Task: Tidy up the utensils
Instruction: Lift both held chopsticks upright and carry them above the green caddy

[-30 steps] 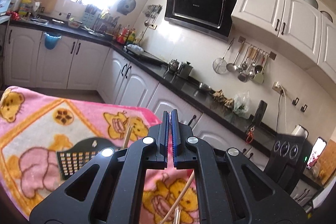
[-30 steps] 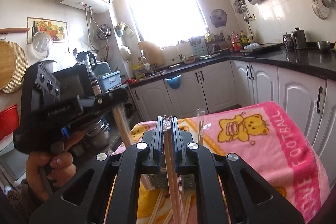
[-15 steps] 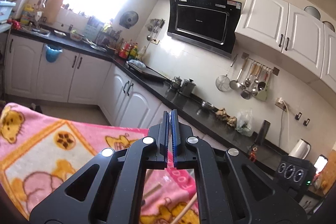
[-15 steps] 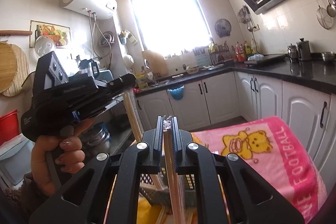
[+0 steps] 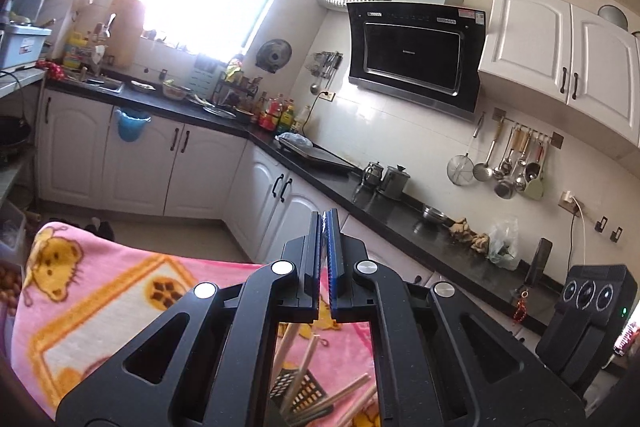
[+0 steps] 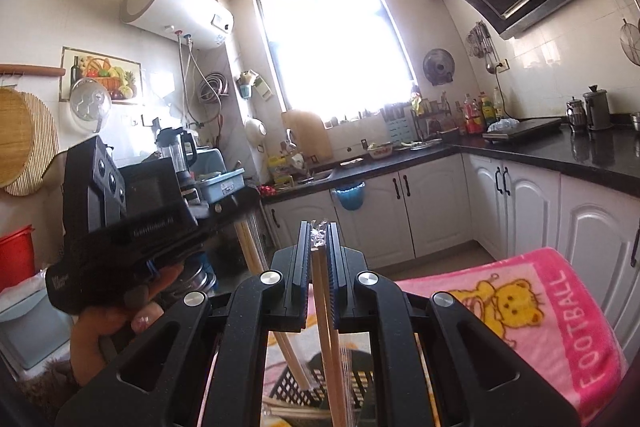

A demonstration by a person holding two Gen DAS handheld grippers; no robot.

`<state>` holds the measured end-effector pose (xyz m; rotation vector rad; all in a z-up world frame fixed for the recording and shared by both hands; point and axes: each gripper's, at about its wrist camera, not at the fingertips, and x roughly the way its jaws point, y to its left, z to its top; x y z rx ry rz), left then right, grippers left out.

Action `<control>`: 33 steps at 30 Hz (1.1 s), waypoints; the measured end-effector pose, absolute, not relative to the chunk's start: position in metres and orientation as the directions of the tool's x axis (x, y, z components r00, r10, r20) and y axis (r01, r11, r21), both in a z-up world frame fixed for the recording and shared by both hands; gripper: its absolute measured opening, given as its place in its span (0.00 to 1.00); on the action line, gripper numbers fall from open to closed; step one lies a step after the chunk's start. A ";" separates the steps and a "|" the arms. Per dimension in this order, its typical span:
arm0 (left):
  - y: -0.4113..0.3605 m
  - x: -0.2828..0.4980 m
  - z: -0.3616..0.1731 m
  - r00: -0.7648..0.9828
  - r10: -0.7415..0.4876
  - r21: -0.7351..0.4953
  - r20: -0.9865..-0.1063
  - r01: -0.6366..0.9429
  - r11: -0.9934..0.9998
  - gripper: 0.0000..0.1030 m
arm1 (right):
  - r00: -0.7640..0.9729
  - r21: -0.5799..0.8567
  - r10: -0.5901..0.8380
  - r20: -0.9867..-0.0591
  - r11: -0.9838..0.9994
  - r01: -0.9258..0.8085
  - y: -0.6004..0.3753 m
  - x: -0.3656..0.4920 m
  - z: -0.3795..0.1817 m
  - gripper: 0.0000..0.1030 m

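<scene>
1. Both grippers have risen since a second ago — the pink blanket (image 5: 120, 291) sits lower in the left view.
2. Right gripper (image 6: 319, 247) pinches wrapped chopsticks (image 6: 326, 311), their long axis running straight down toward the black basket (image 6: 296, 387) directly beneath.
3. Left gripper (image 5: 324, 251) is pressed together; whether it pinches the chopsticks below its jaws, I cannot tell.
4. Readable — "FOOTBALL" on the blanket's edge, right of the right gripper.

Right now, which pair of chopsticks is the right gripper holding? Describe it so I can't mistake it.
Start at the pink towel, then the black basket on it. The wrapped chopsticks rise upright above the basket, pinched in the right gripper, crinkled plastic at their tip; another pair leans left, held by the left gripper.
</scene>
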<state>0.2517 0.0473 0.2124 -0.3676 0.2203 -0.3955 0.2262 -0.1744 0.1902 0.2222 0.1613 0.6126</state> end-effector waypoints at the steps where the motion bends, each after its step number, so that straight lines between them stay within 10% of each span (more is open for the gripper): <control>1: 0.048 0.252 0.212 0.903 -0.407 -0.386 -0.136 0.330 0.862 0.01 | 0.806 0.248 0.586 -0.079 0.795 -0.554 -0.171 0.229 0.191 0.08; 33: 0.061 0.246 0.131 0.908 -0.382 -0.404 -0.174 0.288 0.868 0.01 | 0.828 0.157 0.557 -0.065 0.825 -0.542 -0.127 0.260 0.132 0.08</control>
